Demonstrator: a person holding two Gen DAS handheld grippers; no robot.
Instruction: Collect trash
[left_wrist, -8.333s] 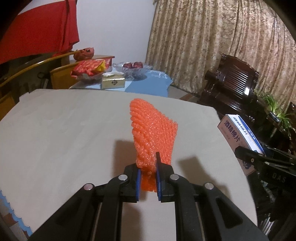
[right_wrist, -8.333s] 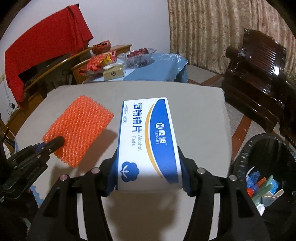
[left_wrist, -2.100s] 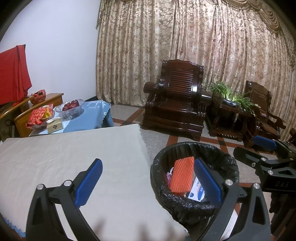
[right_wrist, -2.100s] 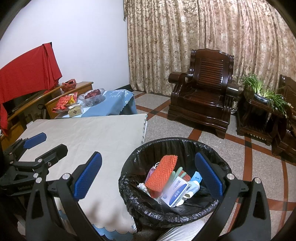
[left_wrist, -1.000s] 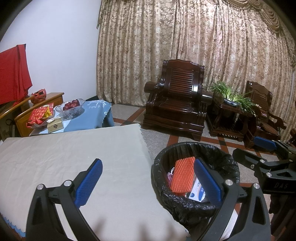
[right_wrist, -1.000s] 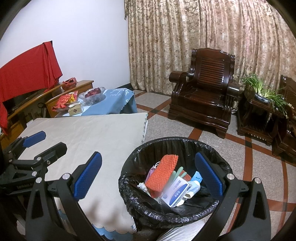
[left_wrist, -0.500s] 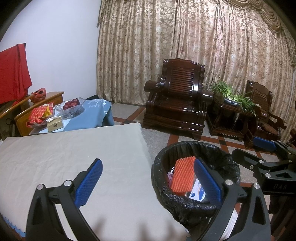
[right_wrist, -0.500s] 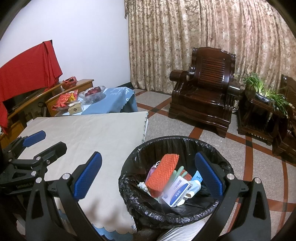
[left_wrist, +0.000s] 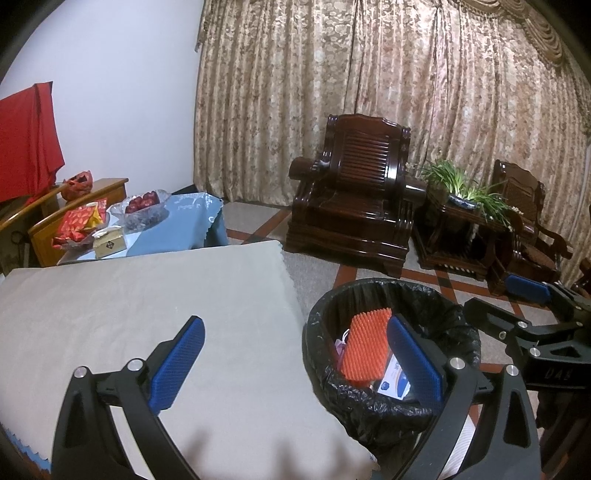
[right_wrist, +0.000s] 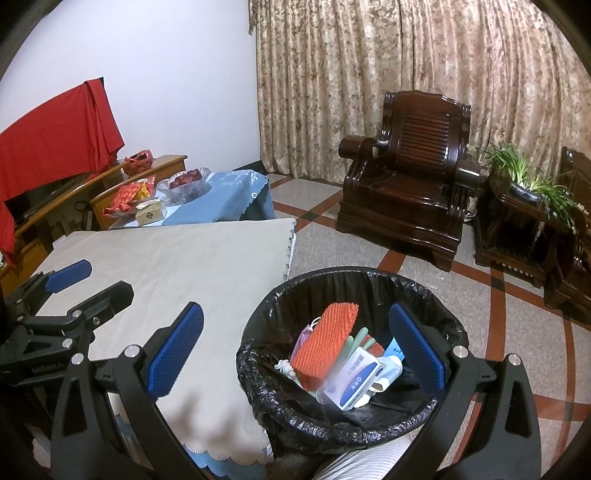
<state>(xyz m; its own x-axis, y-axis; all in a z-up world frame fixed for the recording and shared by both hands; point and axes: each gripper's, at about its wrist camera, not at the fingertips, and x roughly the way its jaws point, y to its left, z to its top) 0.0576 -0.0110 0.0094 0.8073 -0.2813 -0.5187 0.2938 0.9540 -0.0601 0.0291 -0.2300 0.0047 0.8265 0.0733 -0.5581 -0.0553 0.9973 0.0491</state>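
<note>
Both sets of jaws stand wide apart with nothing between them.

From the left wrist camera, the left gripper (left_wrist: 295, 360) hangs over the edge of the tabletop (left_wrist: 129, 306), which is covered in a pale grey cloth, with its far pad over the bin. The black-lined trash bin (left_wrist: 373, 410) stands on the floor just beside the tabletop's corner. Inside it an orange foam net (left_wrist: 364, 345) leans upright, and a white and blue box (left_wrist: 395, 378) lies just beside it, partly hidden by the blue pad. The right gripper (left_wrist: 524, 306) shows at the right edge, beyond the bin, also spread open. A dark wooden armchair (left_wrist: 354, 210) stands before the patterned curtains.

From the right wrist camera, the right gripper (right_wrist: 295, 354) frames the trash bin (right_wrist: 347, 424) from above. The orange foam net (right_wrist: 323, 343) rests tilted against the other rubbish, and the white and blue box (right_wrist: 352, 382) lies touching its lower end. The left gripper (right_wrist: 88, 282) hovers over the tabletop (right_wrist: 177, 266) at the left, well apart from the bin. A blue-clothed side table (right_wrist: 225, 199) with a glass bowl stands behind.
</note>
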